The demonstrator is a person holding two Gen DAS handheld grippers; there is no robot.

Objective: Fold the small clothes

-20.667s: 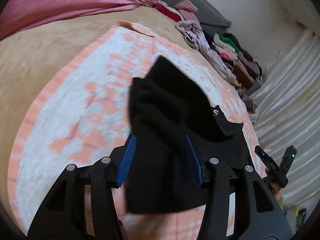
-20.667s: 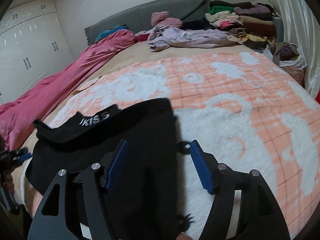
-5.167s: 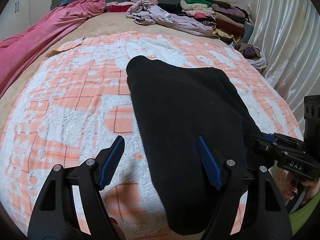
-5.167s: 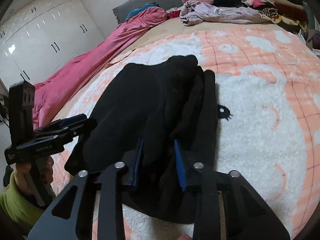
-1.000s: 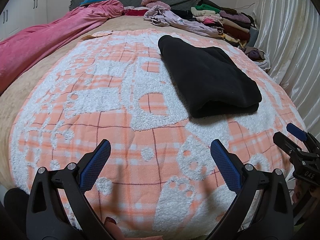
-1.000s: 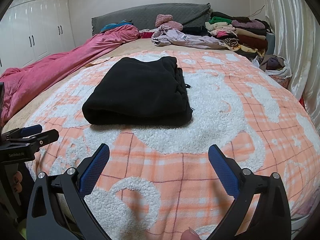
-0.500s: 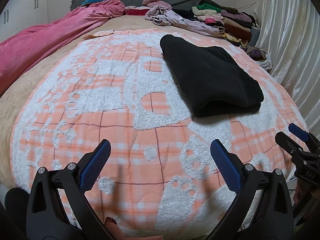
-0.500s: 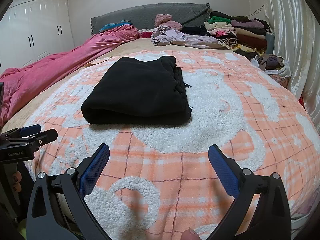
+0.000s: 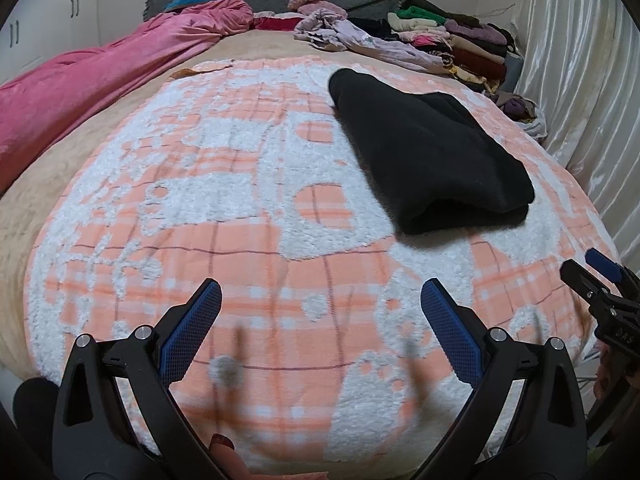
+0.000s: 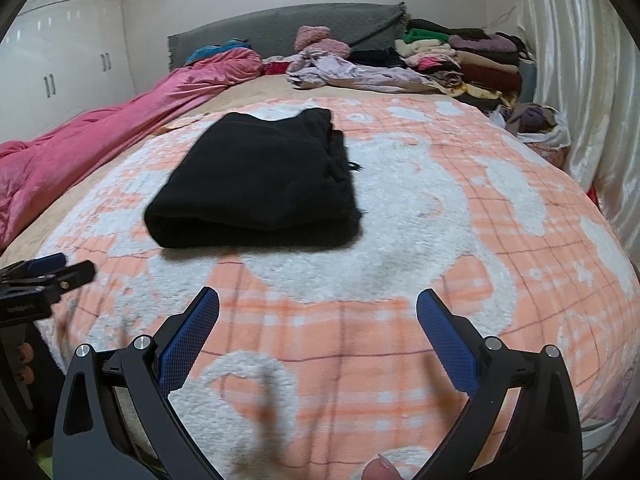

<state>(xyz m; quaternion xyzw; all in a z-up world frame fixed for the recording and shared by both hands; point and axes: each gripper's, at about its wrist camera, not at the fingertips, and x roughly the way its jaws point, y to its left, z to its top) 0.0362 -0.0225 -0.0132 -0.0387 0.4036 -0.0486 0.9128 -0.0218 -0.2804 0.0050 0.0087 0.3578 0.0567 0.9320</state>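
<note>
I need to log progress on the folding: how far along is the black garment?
Done: the black fleece garment lies folded into a compact rectangle on the orange-and-white plaid blanket. In hand: nothing; the left gripper and right gripper are open and apart from it. Left: possibly the loose lilac clothes by the headboard.

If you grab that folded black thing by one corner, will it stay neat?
Probably not. The black garment looks like soft, thick fleece in loose layers, so it would likely droop and unfold. It seems unlikely to slide much on the fuzzy blanket.
</note>
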